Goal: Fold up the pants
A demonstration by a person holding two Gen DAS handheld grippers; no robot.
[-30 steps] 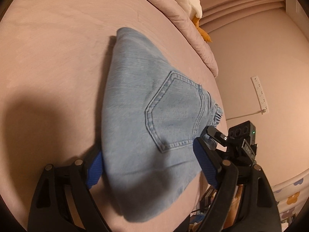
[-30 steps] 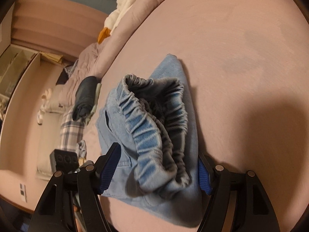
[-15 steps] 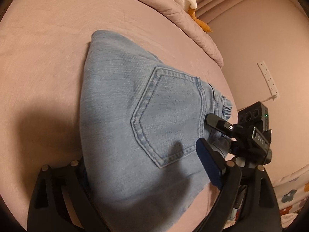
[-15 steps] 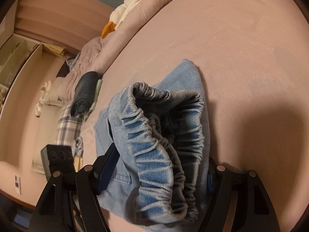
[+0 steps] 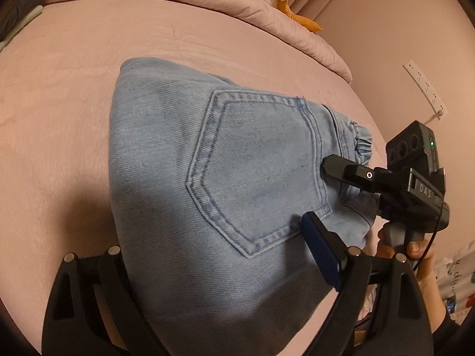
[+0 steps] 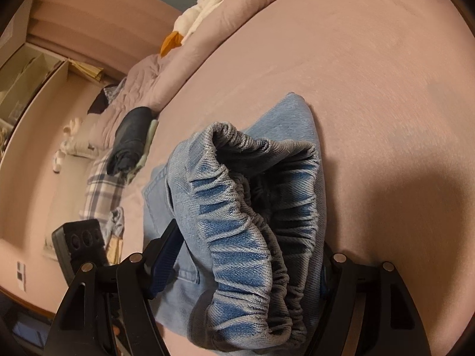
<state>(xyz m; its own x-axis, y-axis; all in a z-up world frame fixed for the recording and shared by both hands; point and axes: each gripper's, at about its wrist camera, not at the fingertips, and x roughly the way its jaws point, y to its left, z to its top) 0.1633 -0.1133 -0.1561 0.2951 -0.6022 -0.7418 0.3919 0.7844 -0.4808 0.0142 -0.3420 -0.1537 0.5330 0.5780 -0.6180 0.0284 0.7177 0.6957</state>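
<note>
Folded light-blue pants (image 5: 225, 184) lie near the bed's (image 5: 59, 95) edge; the left gripper (image 5: 219, 270) and right gripper (image 6: 246, 255) both straddle them, jaws spread wide, not pinching

light blue pants (image 5: 237, 178), pink bed sheet (image 5: 74, 118), plaid cloth (image 6: 101, 184)

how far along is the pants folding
Nearly done, it seems. The light blue jeans already lie on the pink bed as a compact bundle, back pocket up. In hand: the left gripper straddles one end, the right gripper the elastic waistband, which gapes. Whether the pads press is unclear. Left: flatten the waistband and let go.
</note>
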